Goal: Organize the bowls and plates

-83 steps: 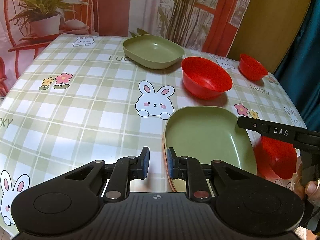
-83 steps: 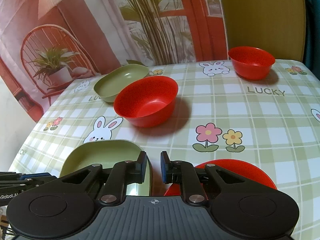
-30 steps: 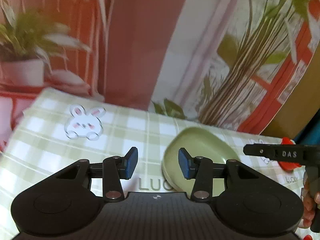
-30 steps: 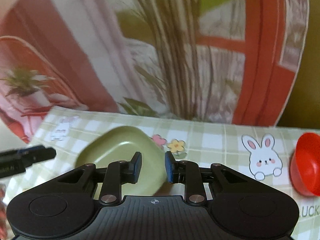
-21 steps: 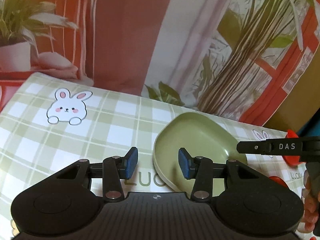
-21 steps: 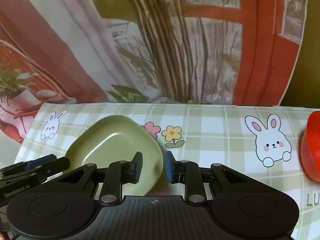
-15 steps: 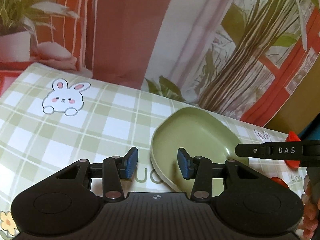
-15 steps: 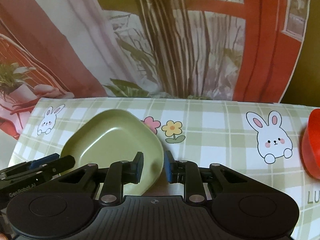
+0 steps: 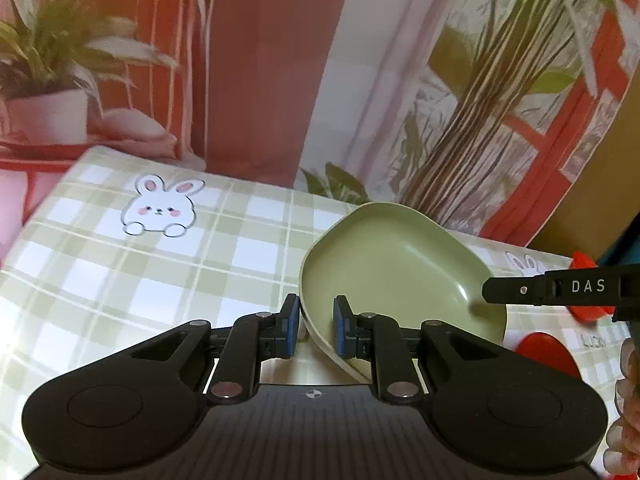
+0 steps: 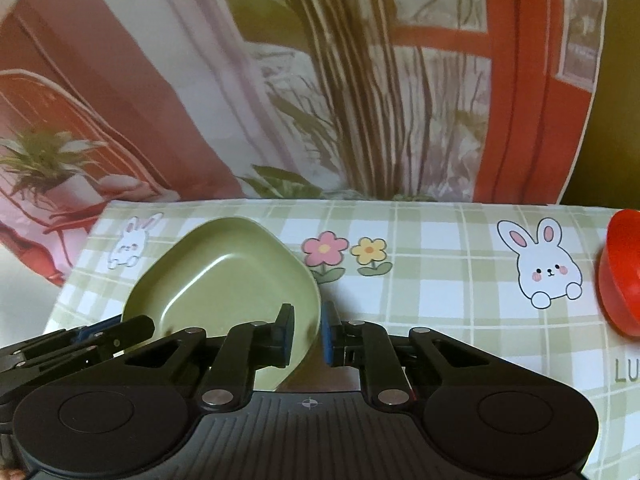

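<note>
Both tongs are gripping one green plate [image 9: 392, 276], each pinching a rim corner on opposite sides. The left tongs [image 9: 316, 326] are clenched on the rim at the plate's 7 o'clock edge in the left view; they have come down to their tightest, with the rim squeezed between the blue pads. The right tongs [image 10: 307, 334] are closing on the rim at the plate's 4 o'clock edge in the right view, pads pressing it. The plate is sitting near the far edge of the checked tabletop [image 9: 160, 280], its near side seemingly tipping up. A red bowl [image 10: 622, 276] is standing at 3 o'clock of the right view, well apart. The step in hand appears to be grasping this plate for stacking; the next move likely calls for lifting both sides evenly and carrying it toward the other dishes. A second ago both tongs were wider apart and straddling the rim; now they are biting it.
</note>
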Demonstrator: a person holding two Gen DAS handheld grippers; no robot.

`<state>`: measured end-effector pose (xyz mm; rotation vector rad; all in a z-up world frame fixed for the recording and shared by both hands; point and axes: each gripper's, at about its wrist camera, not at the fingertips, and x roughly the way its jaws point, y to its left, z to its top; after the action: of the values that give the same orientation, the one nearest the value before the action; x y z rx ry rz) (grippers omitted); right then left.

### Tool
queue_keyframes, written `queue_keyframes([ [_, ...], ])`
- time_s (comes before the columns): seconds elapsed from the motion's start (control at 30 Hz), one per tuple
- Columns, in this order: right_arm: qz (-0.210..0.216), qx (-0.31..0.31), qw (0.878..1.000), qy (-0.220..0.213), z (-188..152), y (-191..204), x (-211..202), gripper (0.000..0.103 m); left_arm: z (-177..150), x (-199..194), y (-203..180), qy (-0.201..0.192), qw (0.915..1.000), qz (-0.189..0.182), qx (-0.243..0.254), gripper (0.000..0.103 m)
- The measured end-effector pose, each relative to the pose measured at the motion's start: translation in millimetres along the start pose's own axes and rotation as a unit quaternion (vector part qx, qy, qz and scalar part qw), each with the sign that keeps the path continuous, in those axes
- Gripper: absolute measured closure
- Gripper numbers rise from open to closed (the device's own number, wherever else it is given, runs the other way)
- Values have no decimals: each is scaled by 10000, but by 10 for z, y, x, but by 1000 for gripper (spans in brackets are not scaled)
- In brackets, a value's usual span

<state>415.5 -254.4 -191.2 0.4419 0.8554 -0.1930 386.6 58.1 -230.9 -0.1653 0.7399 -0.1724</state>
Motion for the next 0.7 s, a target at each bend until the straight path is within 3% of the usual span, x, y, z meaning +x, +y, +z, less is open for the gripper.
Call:
queue_keyframes([
  [0.37, 243, -132, 9991, -315, -231, 211, -600, 89, -123, -683, -157, -124, 9996, 246, 94, 84],
  [0.7, 407, -74, 9980, -473, -523, 116, -1039, 88, -414, -1135, -357, -235, 9994, 260, 60, 84],
])
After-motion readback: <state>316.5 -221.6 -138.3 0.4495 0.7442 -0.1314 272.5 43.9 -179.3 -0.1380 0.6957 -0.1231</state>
